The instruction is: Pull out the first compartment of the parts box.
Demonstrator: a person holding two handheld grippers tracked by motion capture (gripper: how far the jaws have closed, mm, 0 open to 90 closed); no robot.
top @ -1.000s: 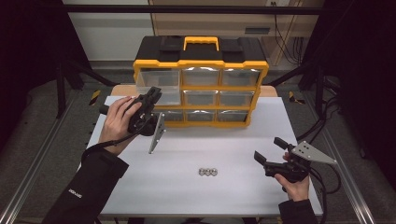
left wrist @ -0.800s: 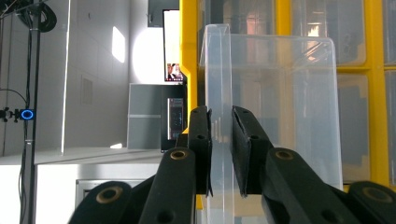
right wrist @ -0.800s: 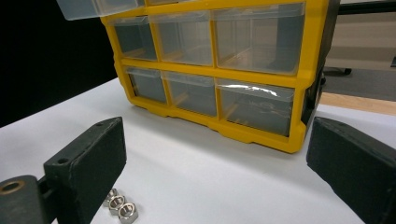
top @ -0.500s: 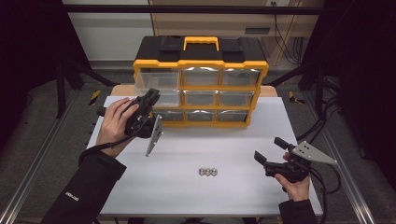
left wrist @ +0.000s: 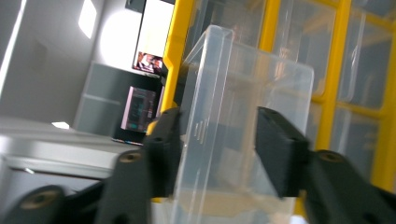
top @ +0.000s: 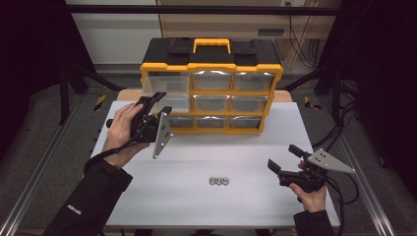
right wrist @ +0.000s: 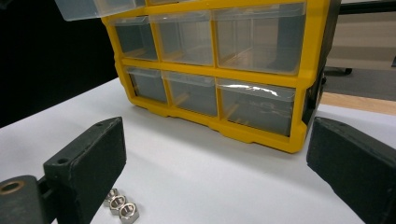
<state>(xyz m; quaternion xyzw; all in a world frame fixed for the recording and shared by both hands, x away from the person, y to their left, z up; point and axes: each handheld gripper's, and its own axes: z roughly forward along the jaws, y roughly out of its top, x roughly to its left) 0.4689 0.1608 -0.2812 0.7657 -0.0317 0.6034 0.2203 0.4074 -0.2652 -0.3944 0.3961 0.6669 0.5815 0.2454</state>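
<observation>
A yellow and black organiser (top: 211, 69) with clear drawers stands at the back of the white table (top: 196, 206). My left gripper (top: 162, 102) is at its middle-left drawer. In the left gripper view the jaws are shut on the front of that clear drawer (left wrist: 243, 140), which sticks out of the yellow frame (left wrist: 175, 56). Three steel hex nuts (top: 219, 181) lie in a row on the table's middle front. My right gripper (top: 283, 157) hovers open at the right front, nothing between its fingers (right wrist: 88, 158). The nuts (right wrist: 122, 205) lie low by its left jaw.
The organiser (right wrist: 299, 93) has three rows of drawers and a yellow carry handle (top: 211, 44) on its black lid. The pulled-out drawer (right wrist: 93, 7) shows at the top left of the right gripper view. Metal frame rails run along both table sides.
The left hand has shifted slightly right at the drawer, and its grey plate has swung nearer the organiser. The right gripper and nuts have not moved.
</observation>
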